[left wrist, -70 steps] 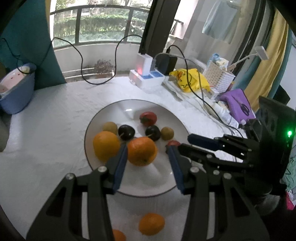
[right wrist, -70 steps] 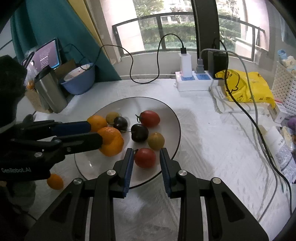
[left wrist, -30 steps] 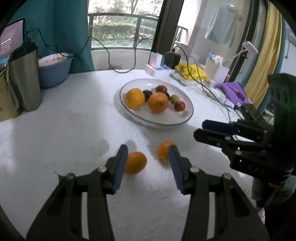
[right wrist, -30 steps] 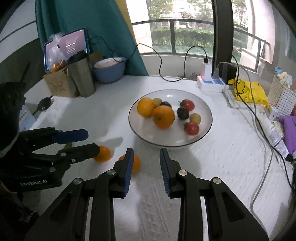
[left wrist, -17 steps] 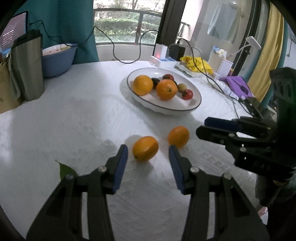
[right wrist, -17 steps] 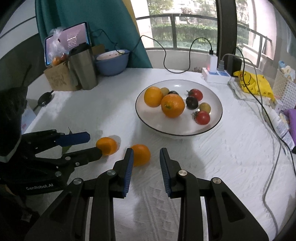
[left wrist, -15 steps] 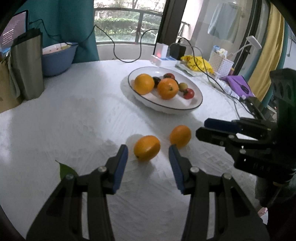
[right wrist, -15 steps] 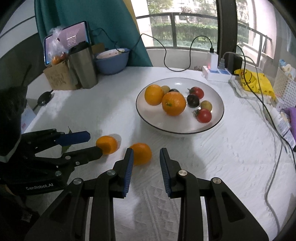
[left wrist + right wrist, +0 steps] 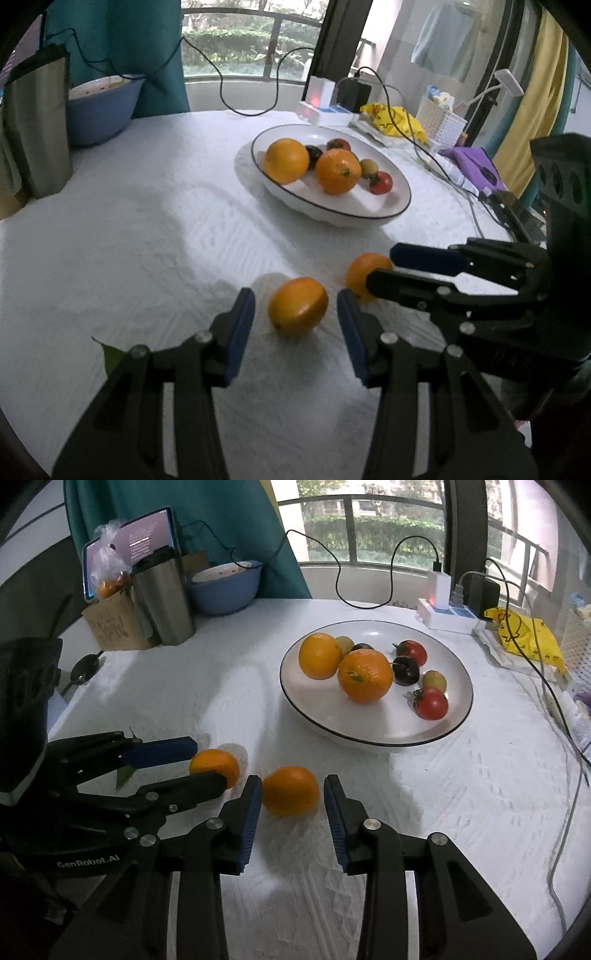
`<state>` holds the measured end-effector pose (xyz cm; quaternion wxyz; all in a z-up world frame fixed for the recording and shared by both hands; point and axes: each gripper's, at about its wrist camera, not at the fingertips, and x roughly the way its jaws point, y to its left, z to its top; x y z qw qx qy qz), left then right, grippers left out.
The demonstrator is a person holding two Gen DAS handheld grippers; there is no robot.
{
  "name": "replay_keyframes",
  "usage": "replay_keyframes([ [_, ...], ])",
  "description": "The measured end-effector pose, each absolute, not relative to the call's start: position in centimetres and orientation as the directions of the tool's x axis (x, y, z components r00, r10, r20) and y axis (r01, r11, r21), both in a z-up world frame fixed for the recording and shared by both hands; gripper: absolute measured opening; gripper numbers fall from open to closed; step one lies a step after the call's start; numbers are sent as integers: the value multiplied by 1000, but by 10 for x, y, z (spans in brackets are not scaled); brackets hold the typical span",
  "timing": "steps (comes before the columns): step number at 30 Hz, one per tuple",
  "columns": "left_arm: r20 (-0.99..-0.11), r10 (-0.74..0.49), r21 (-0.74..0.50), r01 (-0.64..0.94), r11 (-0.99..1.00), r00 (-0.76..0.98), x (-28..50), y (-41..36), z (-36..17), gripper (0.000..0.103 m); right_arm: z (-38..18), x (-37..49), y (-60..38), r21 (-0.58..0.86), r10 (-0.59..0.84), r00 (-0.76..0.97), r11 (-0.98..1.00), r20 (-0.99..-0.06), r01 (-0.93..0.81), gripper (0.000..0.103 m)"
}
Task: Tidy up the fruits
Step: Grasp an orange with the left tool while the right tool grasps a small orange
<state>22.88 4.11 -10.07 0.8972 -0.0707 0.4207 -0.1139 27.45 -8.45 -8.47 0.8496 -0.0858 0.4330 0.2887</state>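
**Both grippers lining up on loose oranges**

Left gripper (image 9: 295,321) is straddling one orange (image 9: 297,305) at lower centre, jaws apart, untouching. Right gripper (image 9: 292,812) is opening around the other orange (image 9: 290,791). Plate (image 9: 373,734) is waiting at upper right.

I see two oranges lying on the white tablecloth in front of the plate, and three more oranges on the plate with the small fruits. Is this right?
Not quite: the plate holds two oranges, not three, as the right wrist view shows: one behind and one in front. The rest is right: two oranges lie on the tablecloth.
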Motion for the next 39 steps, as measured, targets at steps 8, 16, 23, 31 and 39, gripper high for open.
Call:
replay_keyframes([
  [8, -745, -260, -224, 137, 965, 614, 235, 45, -107, 48, -91, 282, -81, 137, 438, 432, 809, -788, -571, 37],
  [16, -746, -261, -215, 149, 965, 613, 235, 43, -108, 47, -91, 284, -81, 145, 454, 426, 799, -783, -584, 37],
  [23, -740, -267, -206, 170, 964, 617, 232, 39, -105, 36, -90, 281, -82, 147, 459, 426, 795, -780, -588, 37],
  [31, -734, -269, -200, 180, 963, 624, 228, 33, -97, 35, -79, 277, -91, 146, 468, 445, 796, -763, -587, 37],
  [39, -715, -274, -194, 193, 962, 643, 223, 23, -83, 35, -67, 271, -108, 147, 476, 471, 802, -743, -579, 37],
])
